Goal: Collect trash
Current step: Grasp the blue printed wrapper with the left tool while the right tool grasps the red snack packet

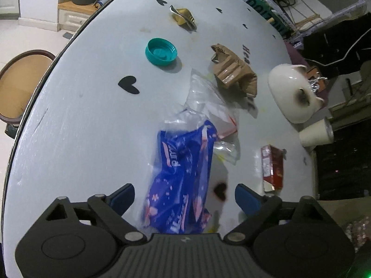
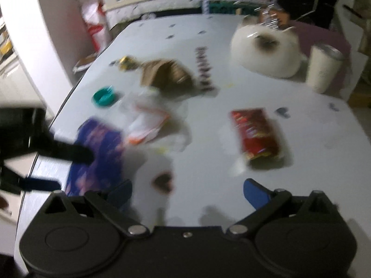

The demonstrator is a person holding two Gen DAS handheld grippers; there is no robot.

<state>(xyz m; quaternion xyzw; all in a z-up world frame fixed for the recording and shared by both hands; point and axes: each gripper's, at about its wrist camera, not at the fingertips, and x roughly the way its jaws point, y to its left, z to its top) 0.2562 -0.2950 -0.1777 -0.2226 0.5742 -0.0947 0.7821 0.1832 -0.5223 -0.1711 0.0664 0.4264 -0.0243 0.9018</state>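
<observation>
My left gripper (image 1: 184, 195) is open with the blue wrapper (image 1: 183, 180) lying on the table between its fingers, not gripped. A clear plastic bag (image 1: 208, 106) lies just beyond it, then a crumpled brown paper (image 1: 234, 69), a teal cap (image 1: 161, 51), a gold foil wrapper (image 1: 184, 17) and a red packet (image 1: 272, 166) at the right. My right gripper (image 2: 187, 193) is open and empty above the table; this view is blurred. The red packet (image 2: 255, 135) lies ahead of it to the right, the blue wrapper (image 2: 97, 153) to the left.
A white pot (image 1: 292, 92) and a pale cup (image 1: 316, 133) stand by the table's right edge; both show in the right wrist view, the pot (image 2: 266, 51) and the cup (image 2: 323, 67). A round stool (image 1: 20, 85) stands left of the table. The left gripper's fingers (image 2: 69, 153) reach in from the left.
</observation>
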